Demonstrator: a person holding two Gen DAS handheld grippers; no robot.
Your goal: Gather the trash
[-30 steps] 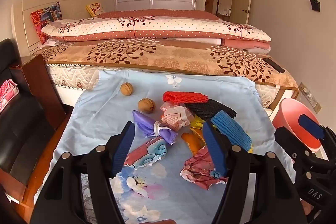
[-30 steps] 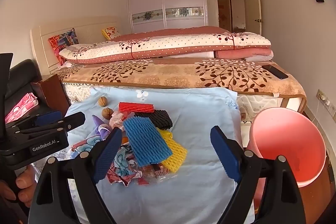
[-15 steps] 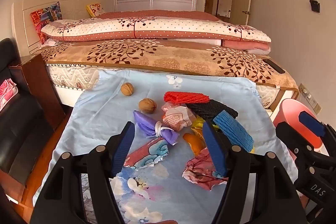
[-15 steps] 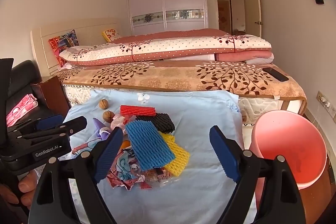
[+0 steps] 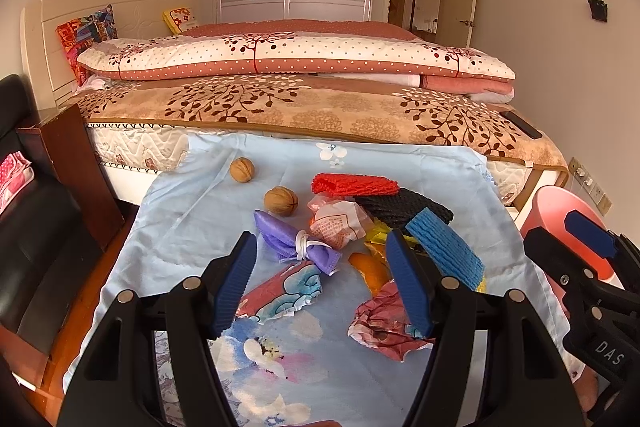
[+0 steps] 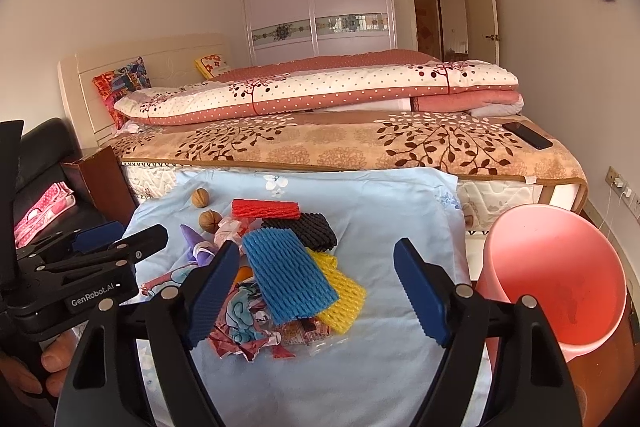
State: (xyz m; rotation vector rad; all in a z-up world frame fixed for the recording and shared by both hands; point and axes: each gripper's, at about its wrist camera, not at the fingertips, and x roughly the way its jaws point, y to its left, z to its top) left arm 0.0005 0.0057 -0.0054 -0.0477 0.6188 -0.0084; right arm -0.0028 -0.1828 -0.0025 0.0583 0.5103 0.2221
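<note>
On the blue cloth (image 6: 384, 227), the blue foam net (image 6: 286, 277) is seen just ahead and left of the empty, wide-open right gripper (image 6: 316, 291), its long axis running away. The left gripper (image 5: 322, 285), likewise spread and empty, is judged farther; the pink bin (image 6: 556, 279) stands rightward.

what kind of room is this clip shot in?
A home bedroom, almost certainly. A made bed with folded quilts and a headboard fills the background, and a sliding-door wardrobe stands behind it. The trash lies on a blue sheet at the bed's foot, beside a pink bin.
</note>
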